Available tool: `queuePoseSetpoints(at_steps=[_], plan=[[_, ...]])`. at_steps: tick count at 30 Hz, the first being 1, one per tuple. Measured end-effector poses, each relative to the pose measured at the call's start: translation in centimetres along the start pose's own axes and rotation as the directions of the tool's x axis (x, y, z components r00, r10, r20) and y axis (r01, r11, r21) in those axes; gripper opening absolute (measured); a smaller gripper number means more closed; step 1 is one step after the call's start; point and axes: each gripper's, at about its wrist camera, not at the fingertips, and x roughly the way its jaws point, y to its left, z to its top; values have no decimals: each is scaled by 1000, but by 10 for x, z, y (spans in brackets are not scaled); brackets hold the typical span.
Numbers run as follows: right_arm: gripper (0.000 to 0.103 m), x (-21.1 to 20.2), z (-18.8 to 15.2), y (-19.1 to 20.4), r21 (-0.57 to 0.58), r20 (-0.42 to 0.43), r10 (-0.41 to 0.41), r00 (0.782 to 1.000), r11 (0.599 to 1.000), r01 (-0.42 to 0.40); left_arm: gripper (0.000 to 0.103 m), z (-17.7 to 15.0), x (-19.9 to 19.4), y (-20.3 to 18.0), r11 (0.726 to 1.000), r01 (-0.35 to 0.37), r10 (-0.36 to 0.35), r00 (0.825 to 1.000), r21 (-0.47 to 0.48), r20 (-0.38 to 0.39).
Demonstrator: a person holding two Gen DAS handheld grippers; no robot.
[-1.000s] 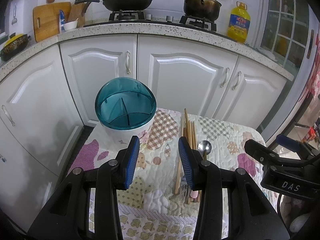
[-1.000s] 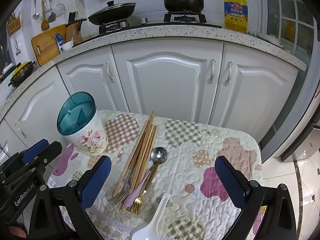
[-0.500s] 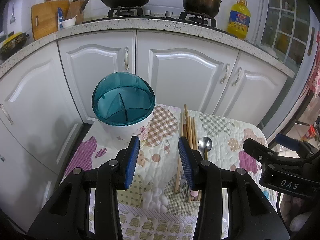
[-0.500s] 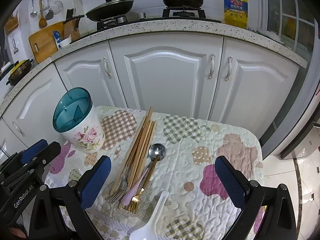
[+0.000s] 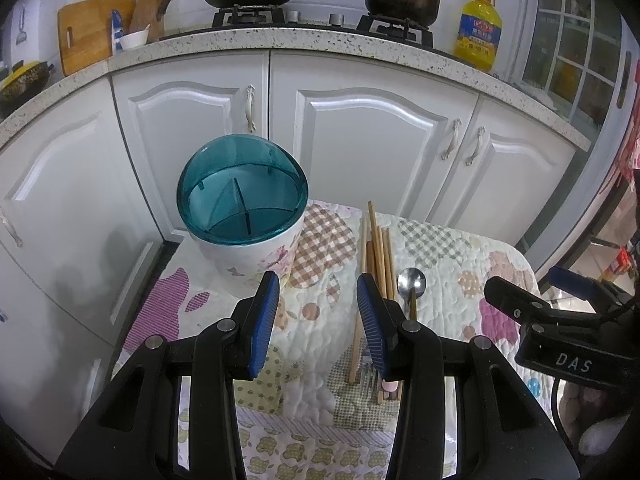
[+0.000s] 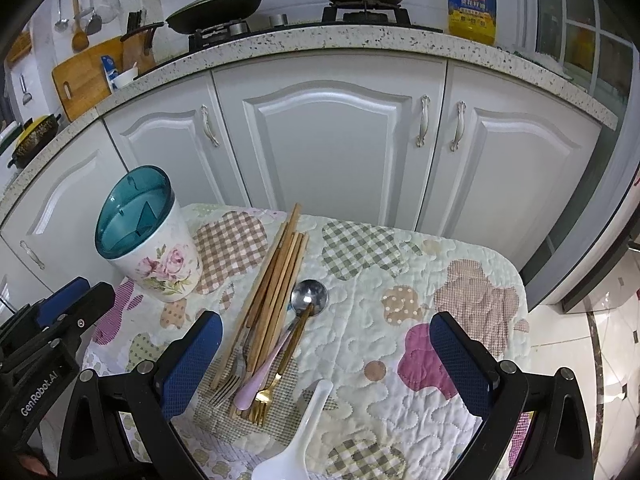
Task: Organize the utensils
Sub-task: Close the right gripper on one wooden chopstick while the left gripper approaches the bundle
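— What's the biggest thing out there?

— The bench (image 6: 460, 264), draped in a quilted patchwork cloth (image 6: 400, 344), set in front of white kitchen cabinets (image 6: 332, 136). At its far left corner stands the utensil holder (image 6: 160, 260), a floral white pot with a teal divided insert (image 5: 240, 204), nothing in it.

— And the utensils?

— All lying on the cloth, just right of the holder. A bundle of wooden chopsticks (image 6: 280, 276) runs lengthwise; touching it on the right is a steel spoon (image 6: 309, 295). At the near end lie a fork (image 6: 230, 376), a gold fork (image 6: 266, 392) and a pink handle (image 6: 260, 372), all overlapping. A white ceramic spoon (image 6: 296, 440) lies apart, by the near edge.

— The claws?

— The left claw (image 5: 316, 320) hovers over the near left of the bench, its blue pads a narrow gap apart, gripping nothing. The right claw (image 6: 328, 364) is spread wide above the pile's near end, also holding nothing.
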Motion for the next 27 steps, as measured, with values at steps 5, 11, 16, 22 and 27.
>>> queuePoseSetpoints(at_steps=[5,11,16,22,27], plan=[[103,20,3,-12,-10,-32,25,999,1000,-25,40,-2,8,-5,999,24,-24,999,25,-22],[78,63,18,-19,-26,-95,125,988,991,-128,40,-3,22,-12,997,52,-49,998,60,-48],[51,111,38,-7,-43,-164,187,969,980,-196,40,-2,39,-18,993,74,-67,995,89,-75],[34,166,43,8,-35,-254,204,946,975,-220,40,0,61,-22,991,85,-73,991,106,-109],[15,185,42,10,-17,-287,222,932,972,-236,40,1,83,-32,988,97,-80,987,121,-142]])
